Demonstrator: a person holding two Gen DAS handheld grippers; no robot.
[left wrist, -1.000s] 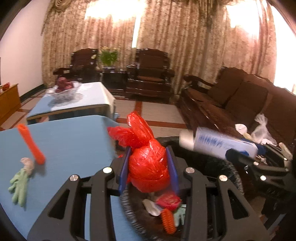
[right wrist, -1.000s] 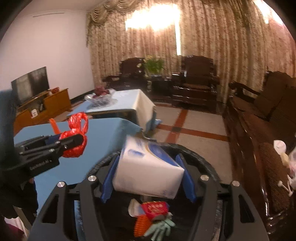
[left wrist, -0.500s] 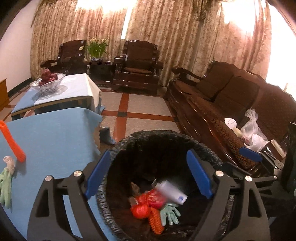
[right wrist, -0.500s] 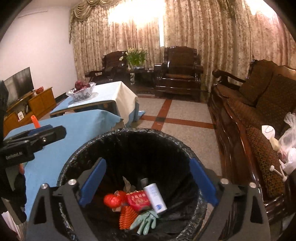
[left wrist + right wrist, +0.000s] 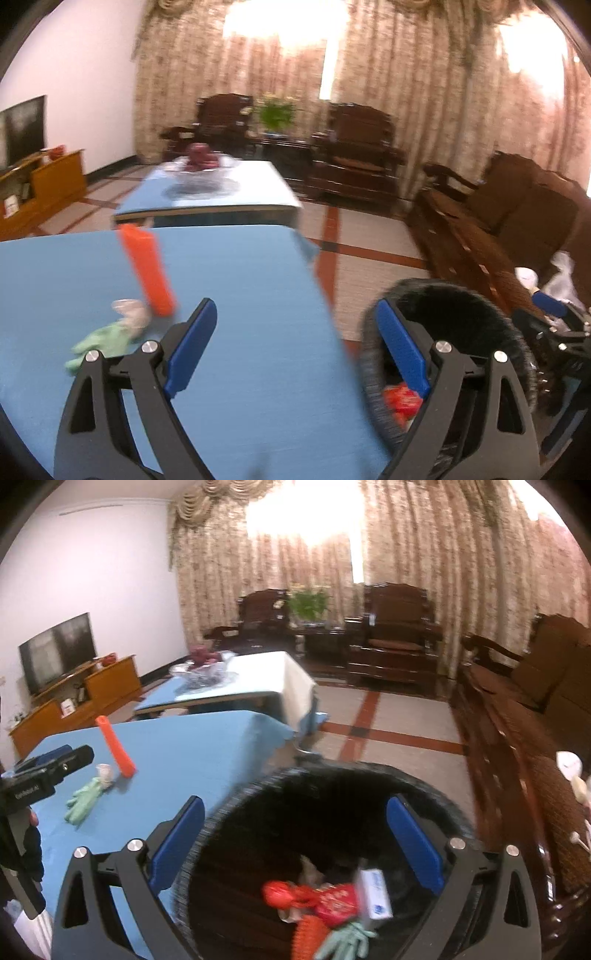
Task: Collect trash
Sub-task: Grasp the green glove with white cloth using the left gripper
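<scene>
The left gripper [image 5: 295,343] hung open-jawed over the blue-clothed table [image 5: 240,295]. The right gripper [image 5: 295,834] gaped, empty, above the black-lined round bin [image 5: 229,812].

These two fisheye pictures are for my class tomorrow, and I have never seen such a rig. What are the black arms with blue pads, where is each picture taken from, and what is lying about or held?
A person carries a hand-held gripper in each hand, and a camera on each looks forward along its two fingers. The left hand-held gripper is open and empty above the blue table. The right hand-held gripper, also open and empty, is over the black bin. On the table lie an orange tube, a green glove and a small white cup. Inside the bin lie a red bag, a red packet, a white box and another green glove.
</scene>
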